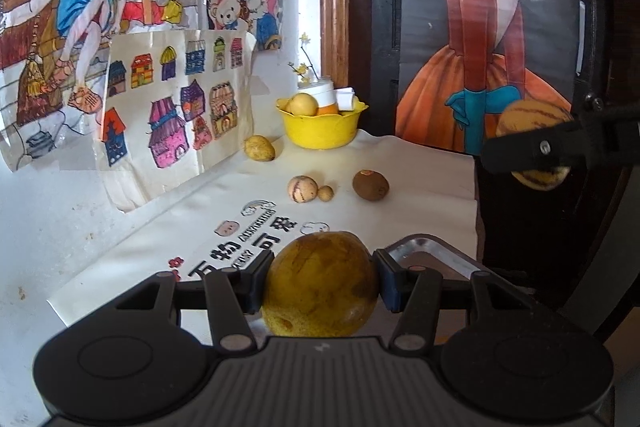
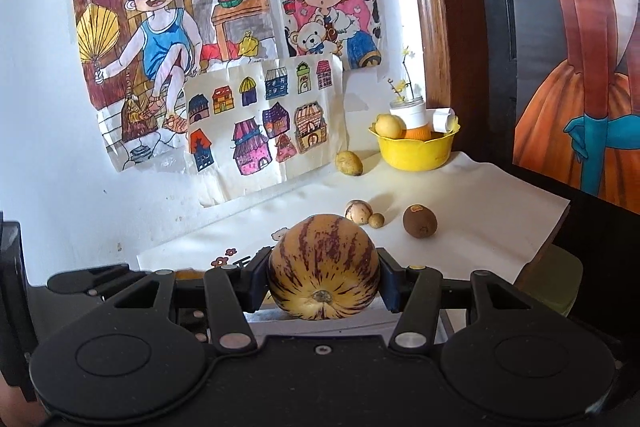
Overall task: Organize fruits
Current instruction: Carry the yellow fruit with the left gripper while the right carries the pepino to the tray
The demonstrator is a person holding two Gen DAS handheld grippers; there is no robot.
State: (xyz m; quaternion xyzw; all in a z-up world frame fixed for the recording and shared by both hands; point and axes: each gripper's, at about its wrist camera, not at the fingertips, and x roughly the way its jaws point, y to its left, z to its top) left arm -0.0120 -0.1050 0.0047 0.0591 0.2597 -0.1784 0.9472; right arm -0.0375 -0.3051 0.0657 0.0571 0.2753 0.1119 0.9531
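Wall: drawings (image 2: 168, 39) are taped up at the left, with a sheet of little houses (image 2: 264, 119) leaning below them.
Cloth: a white cloth (image 1: 420, 171) with printed characters covers the table.
Yellow fruit: a loose one (image 1: 259, 147) lies at the foot of the houses sheet, just left of the bowl.
Middle group: a pale streaked fruit (image 1: 302, 189) touches a small round one (image 1: 325, 193); a brown fruit (image 1: 370, 185) sits apart to their right. All three lie on the cloth between the grippers and the bowl.
Bowl: the yellow bowl (image 1: 320, 133) stands at the far back of the cloth, near the wooden frame (image 1: 332, 7). It holds a pale yellow fruit (image 1: 303, 104), an orange-and-white bottle (image 1: 326, 99) and a white object I cannot identify.
Jar: a small jar (image 2: 406, 103) with yellow flower sprigs stands behind the bowl.
Tray: a metal tray (image 1: 436, 255) shows at the cloth's near right edge, just behind the left gripper.
Poster: a dark poster (image 1: 488, 27) of a figure in an orange dress fills the right side.
Left gripper: the left gripper (image 1: 318, 283) is clenched on a mottled yellow-green fruit (image 1: 320, 283), held above the near cloth.
Right gripper: the right gripper (image 2: 323, 283) is clamped on a striped melon (image 2: 323, 267), stem end toward the camera, to the right of the left gripper.
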